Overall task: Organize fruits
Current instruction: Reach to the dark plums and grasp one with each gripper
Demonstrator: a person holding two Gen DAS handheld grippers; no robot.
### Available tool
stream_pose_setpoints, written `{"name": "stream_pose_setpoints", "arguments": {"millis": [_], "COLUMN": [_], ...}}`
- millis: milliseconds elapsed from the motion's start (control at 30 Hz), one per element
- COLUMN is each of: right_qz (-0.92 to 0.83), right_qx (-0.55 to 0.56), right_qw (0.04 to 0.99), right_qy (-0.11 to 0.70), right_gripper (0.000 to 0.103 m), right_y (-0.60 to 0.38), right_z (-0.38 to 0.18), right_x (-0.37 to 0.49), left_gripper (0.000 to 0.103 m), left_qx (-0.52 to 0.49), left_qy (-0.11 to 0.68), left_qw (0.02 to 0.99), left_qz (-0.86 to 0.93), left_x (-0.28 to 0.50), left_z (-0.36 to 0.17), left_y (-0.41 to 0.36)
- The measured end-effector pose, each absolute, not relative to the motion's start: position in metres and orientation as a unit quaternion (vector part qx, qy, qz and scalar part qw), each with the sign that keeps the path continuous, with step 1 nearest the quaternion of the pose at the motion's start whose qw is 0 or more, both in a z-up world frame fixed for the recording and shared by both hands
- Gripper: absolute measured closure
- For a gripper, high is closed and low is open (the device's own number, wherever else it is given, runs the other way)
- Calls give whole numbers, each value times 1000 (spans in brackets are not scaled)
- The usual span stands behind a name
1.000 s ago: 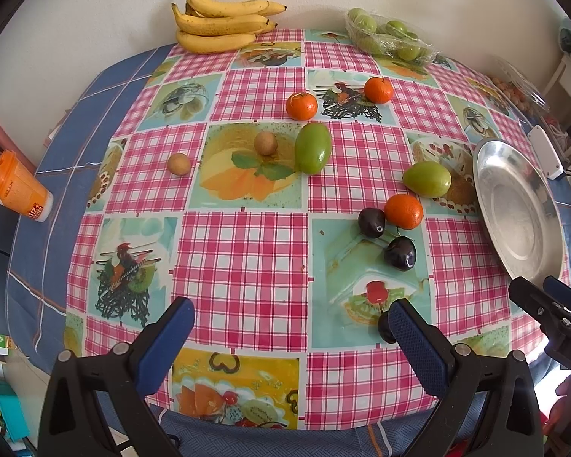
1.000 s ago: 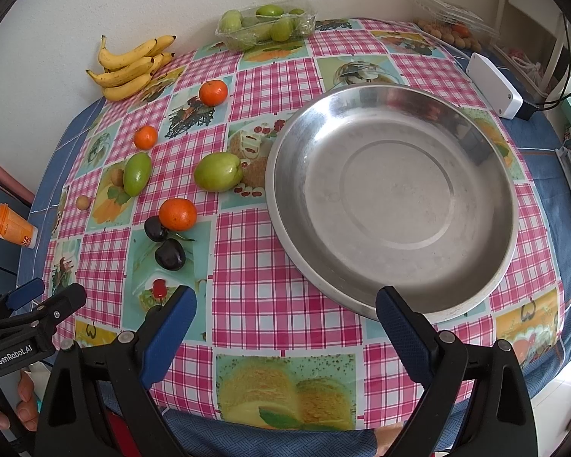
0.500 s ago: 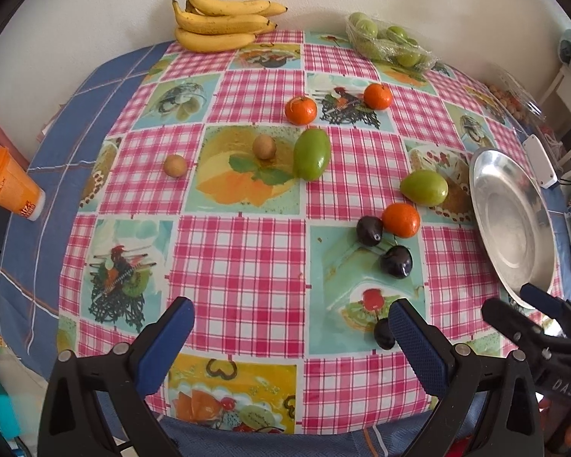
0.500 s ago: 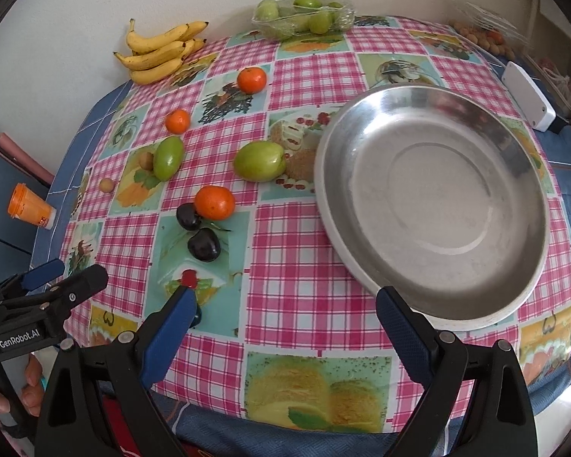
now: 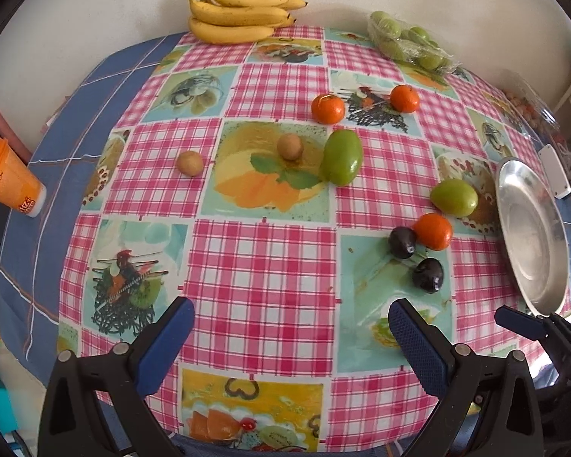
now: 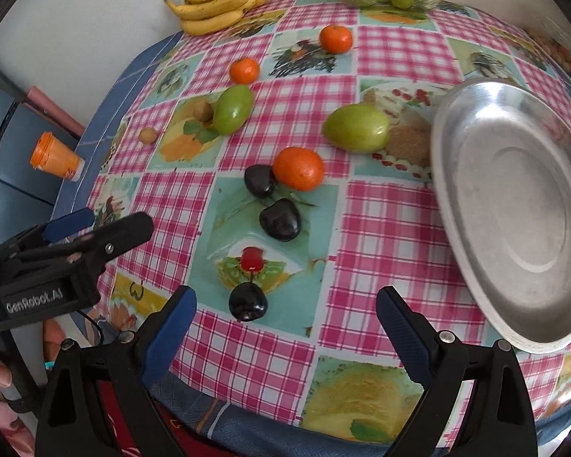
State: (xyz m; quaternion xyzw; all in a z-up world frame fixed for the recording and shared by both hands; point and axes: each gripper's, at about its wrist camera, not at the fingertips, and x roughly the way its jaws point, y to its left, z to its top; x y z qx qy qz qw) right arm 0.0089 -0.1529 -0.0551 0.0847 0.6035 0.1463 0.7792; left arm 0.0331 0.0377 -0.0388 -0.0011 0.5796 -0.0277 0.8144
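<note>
Steel, bare and shining: the metal dish (image 6: 514,205) at the right of the table holds nothing at all, so by our reckoning the organizing has barely begun. Every loose fruit sits on the checked tablecloth (image 5: 262,259). Nearest to us is one dark plum (image 6: 247,302), lying just in front of the right gripper (image 6: 285,312), whose jaws are spread wide and hold nothing. A little farther off sit two more plums (image 6: 280,220), with an orange (image 6: 299,168) touching the farther of them, and a green mango (image 6: 356,128) just left of the dish. Farther left and farther back lie a second green mango (image 5: 341,157), two small brown fruits (image 5: 290,146), and two more oranges (image 5: 327,108). Bananas (image 5: 240,15) and a wrapped tray of green fruit (image 5: 407,43) wait along the far edge by the wall. The left gripper (image 5: 289,335) hovers over the near edge, jaws likewise spread and empty.

So all of it is left to do, and we judge the near plum the likeliest first pick.

Hard to read: that near plum is hidden behind a finger in the left view, the dish's right rim is cut off, and a clear bag at far right is too blurred to name.
</note>
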Motion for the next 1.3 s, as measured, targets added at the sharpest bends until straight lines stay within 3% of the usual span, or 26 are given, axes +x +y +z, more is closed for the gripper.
{"name": "stream_pose_setpoints", "arguments": {"millis": [100,267,467,533,700,867,1300], "right_qz": [158,170,171,173,187,186,150], "right_qx": [75,65,48,44,48,38,86], "right_qw": [769,756,751,750,746,749,785], "right_qy": [614,629,636,637,637,634,595], "right_gripper": [10,23,46,58,75,75,75], "right_y": [-142,-130,-121,-117,-115,-110,-151], "right_z": [-63,-74,-80,-81,-82,-80,-50], "right_x": [10,10,12,12,13,12,20], "left_gripper": [0,0,0,1,2,7,10], "left_qx": [5,-22,-43,-47,-51,-54,-71], "left_qy": [595,625,641,646,649,649,638], "left_qw": [803,779,765,761,758,758,765], "left_qz": [-33,-40,-39,-41,-39,-41,-55], "left_x": [35,37,39,39,39,40,66], "left_z": [-48,-64,-74,-77,-79,-79,-49], "left_y": [44,56,63,63,64,66,23]}}
